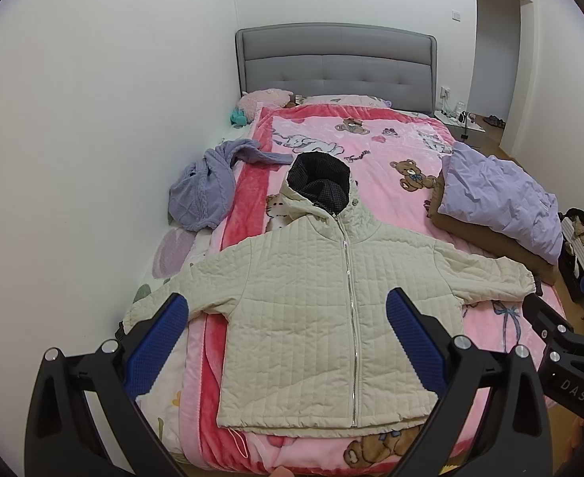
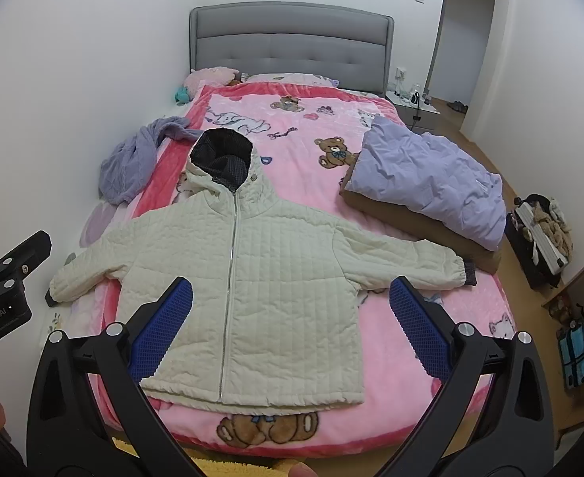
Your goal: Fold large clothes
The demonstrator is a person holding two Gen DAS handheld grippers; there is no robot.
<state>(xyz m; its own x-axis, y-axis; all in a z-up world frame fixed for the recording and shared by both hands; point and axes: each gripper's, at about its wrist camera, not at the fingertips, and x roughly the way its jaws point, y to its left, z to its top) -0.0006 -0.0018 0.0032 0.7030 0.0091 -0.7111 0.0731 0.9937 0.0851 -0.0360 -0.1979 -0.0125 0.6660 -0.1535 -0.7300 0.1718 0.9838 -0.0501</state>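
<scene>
A cream quilted hooded jacket (image 1: 304,302) lies flat, front up and zipped, on the pink blanket, sleeves spread left and right, dark-lined hood toward the headboard. It also shows in the right wrist view (image 2: 268,290). My left gripper (image 1: 288,310) is open and empty, held above the jacket's lower half near the foot of the bed. My right gripper (image 2: 290,298) is open and empty, held above the jacket's hem and right side. Each gripper shows at the edge of the other's view.
A lilac knit garment (image 1: 208,183) lies crumpled at the bed's left edge. A folded lilac duvet on a brown cushion (image 1: 502,202) lies on the right. A white wall runs along the left. An open suitcase (image 2: 542,234) stands on the floor right.
</scene>
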